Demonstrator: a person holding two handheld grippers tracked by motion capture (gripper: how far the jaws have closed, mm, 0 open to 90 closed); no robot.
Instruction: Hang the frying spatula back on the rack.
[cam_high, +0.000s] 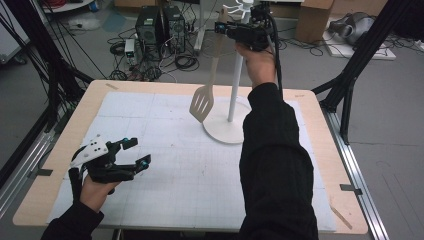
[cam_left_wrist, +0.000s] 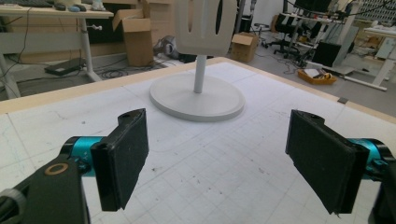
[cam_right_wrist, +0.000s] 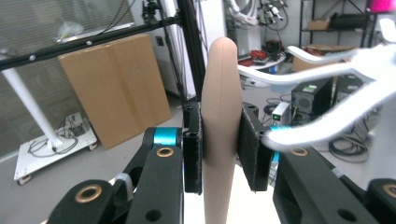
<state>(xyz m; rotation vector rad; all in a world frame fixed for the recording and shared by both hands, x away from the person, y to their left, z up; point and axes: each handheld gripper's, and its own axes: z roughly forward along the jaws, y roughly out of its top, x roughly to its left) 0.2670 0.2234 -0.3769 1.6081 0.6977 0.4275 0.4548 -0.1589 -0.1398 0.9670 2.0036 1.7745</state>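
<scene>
The right gripper (cam_high: 226, 27) has its jaws clamped on the handle of a slotted spatula (cam_high: 202, 102), held high beside the white hook stand (cam_high: 233, 95). Hanging it seems underway; next, align the handle end with a hook. The left gripper (cam_high: 134, 153) rests open-jawed on the surface (cam_high: 165, 165).

White gridded mat (cam_high: 165, 150) covers the worktop (cam_high: 75, 130); computer towers (cam_high: 161, 27) (cables around them) stand on the floor beyond.

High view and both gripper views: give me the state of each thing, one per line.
Slotted spatula: lifted, hanging head-down, handle clamped.
Right gripper: shut on the spatula handle, raised near the stand's hooks.
Left gripper: open, empty, low over the mat.
White stand: upright; hooks bare.
</scene>
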